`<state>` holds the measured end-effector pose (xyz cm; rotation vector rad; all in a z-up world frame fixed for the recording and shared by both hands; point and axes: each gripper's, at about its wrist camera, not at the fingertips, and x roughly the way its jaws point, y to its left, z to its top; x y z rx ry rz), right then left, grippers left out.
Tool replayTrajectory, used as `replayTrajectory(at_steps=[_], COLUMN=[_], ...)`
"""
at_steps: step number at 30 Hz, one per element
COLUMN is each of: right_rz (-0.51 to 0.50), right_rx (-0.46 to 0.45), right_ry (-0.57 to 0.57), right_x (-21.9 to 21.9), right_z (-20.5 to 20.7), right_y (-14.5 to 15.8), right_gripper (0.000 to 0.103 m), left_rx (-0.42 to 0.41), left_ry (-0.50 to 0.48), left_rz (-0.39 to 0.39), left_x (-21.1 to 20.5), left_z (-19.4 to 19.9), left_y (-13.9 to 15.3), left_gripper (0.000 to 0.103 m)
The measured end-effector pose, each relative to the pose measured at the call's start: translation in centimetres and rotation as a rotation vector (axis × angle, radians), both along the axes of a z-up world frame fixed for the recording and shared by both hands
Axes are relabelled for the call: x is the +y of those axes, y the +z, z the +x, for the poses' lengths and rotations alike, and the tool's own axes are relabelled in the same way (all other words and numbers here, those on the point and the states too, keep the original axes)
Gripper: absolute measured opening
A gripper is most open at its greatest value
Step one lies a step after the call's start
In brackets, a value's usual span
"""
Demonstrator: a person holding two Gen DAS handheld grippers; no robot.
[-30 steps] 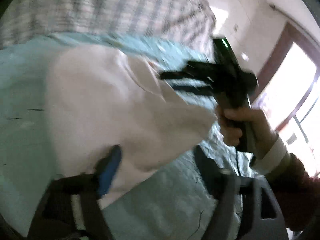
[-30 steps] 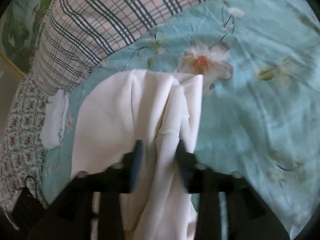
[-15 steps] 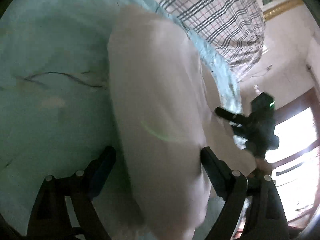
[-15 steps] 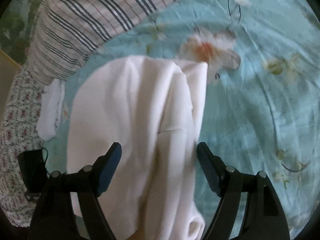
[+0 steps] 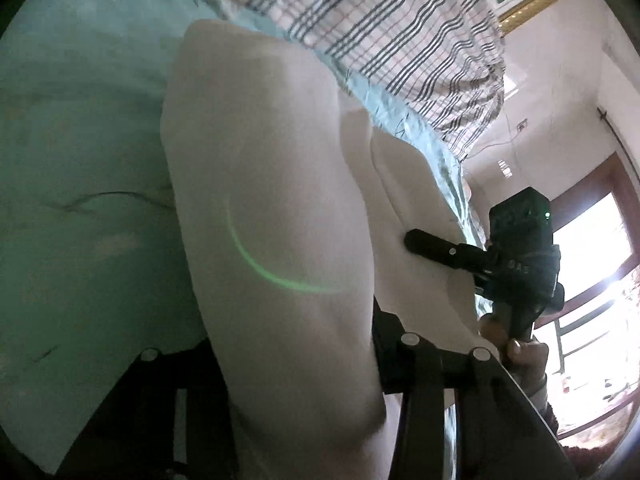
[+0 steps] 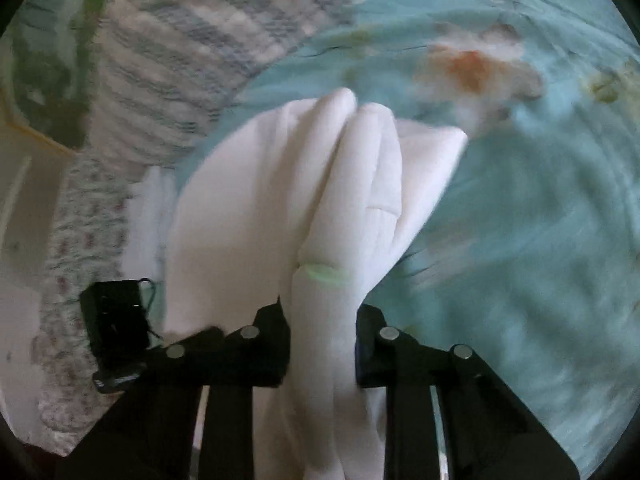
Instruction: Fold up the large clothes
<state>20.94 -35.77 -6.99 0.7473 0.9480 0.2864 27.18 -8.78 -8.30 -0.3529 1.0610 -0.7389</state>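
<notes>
Teal cotton with a printed flower covers the bed (image 6: 540,240), its bedsheet lightly creased, and a plaid quilt (image 5: 400,40) with dark stripes is heaped along the far edge. On this bed lies the white garment (image 6: 280,200), a soft, thick knit gathered into rounded lengthwise rolls. Its long axis runs straight away from both sets of jaws, so each gripper is at a near end and the far end rests on the sheet towards the quilt.

Smaller than these, the right gripper (image 6: 322,344) has just been closing, and its black jaws now pinch a narrow bunched column of the cloth that stands up between them. From the left wrist view, that same gripper (image 5: 424,240) reaches in from the side, a hand (image 5: 516,344) wrapped round its handle. The left gripper (image 5: 300,360) has also just been closing; a broad fold of the garment fills the space between its jaws, and the right-hand jaw presses against the fabric while the other is largely hidden behind it, so it looks gripped.

Both hands are about equally near, each at its own corner. I judge the next move to be a lift and carry along that long axis. A small black device (image 6: 114,316) with a cord lies beside the garment, by a floral pillow (image 6: 72,248).
</notes>
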Motion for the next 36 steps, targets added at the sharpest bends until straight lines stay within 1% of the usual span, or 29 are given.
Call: replayTrajectory(at_steps=[2,4,7,9,10,11,12,13,14,16,17,19,21,22,23,24,26,28,30,32,34,36], right_rz=[0.026,0.081,0.116,0.116,0.109,0.098,0.080,0.051,0.025,0.069,0.080,0.064,0.019,-0.009,-0.048,-0.067,-0.100,-0.112,-0.117,-0.133,-0.134,-0.150], right_rx=[-0.025,-0.054,-0.078,-0.075,-0.064,-0.044,-0.016,0.005,0.021,0.017,0.021,0.026,0.026,0.012,-0.017,-0.035,-0.107,-0.142,-0.132,-0.092,-0.050,-0.014], right_ry=[0.039,0.082,0.130,0.150,0.158,0.165,0.166,0.158,0.142,0.120,0.112,0.106,0.081,0.062,0.037,0.028,0.049,0.100,0.139,0.144,0.142,0.126], right_x=[2.5,5.3,8.8,11.0,12.1,13.1,13.8,14.3,14.6,14.1,13.9,13.3,12.6,12.3,11.9,11.9,12.1,13.9,14.9,15.7,15.8,15.8], right_z=[-0.1,0.2,1.0,1.7,2.1,2.4,2.6,2.7,2.8,2.6,2.3,1.6,1.0,0.6,-0.3,-0.4,-1.8,-1.4,-0.9,0.3,1.3,2.3], right_y=[0.6,0.8,0.4,-0.5,-1.1,-2.0,-2.9,-3.7,-4.5,-5.0,-4.9,-4.3,-3.1,-2.2,-0.8,-0.1,2.1,3.1,2.8,1.5,0.1,-1.2], right_gripper=[0.024,0.024,0.024,0.024,0.024,0.025,0.025,0.026,0.029,0.032,0.033,0.036,0.038,0.038,0.039,0.039,0.039,0.039,0.039,0.039,0.039,0.038], left_rx=[-0.021,-0.035,-0.046,-0.043,-0.039,-0.033,-0.019,-0.010,-0.012,0.002,0.005,-0.009,-0.030,-0.043,-0.070,-0.096,-0.158,-0.203,-0.225,-0.230,-0.226,-0.212], left_ry=[0.017,0.045,0.080,0.115,0.121,0.126,0.136,0.153,0.166,0.189,0.198,0.215,0.237,0.249,0.274,0.296,0.337,0.349,0.338,0.323,0.303,0.290], left_rz=[0.021,0.039,0.082,0.127,0.149,0.190,0.229,0.254,0.242,0.179,0.172,0.193,0.210,0.211,0.213,0.214,0.193,0.159,0.162,0.181,0.205,0.224], left_x=[2.8,6.5,10.6,13.0,13.2,13.3,13.5,13.8,14.0,14.7,14.6,14.4,14.9,15.4,16.0,16.6,17.4,17.9,18.0,17.5,16.4,16.5], left_z=[-1.5,-2.8,-4.1,-4.7,-4.6,-4.4,-4.3,-4.3,-4.3,-4.3,-4.2,-4.6,-5.8,-6.5,-7.3,-8.1,-9.4,-10.2,-10.3,-9.9,-9.2,-8.9], left_y=[1.5,2.9,3.6,3.1,2.5,1.3,-0.1,-1.5,-2.1,-2.4,-2.3,-1.6,-0.7,-0.4,0.4,1.1,2.8,3.9,4.3,4.4,3.7,2.8], left_gripper=[0.043,0.043,0.044,0.046,0.048,0.049,0.054,0.062,0.064,0.068,0.068,0.069,0.070,0.070,0.070,0.070,0.070,0.070,0.070,0.068,0.068,0.068])
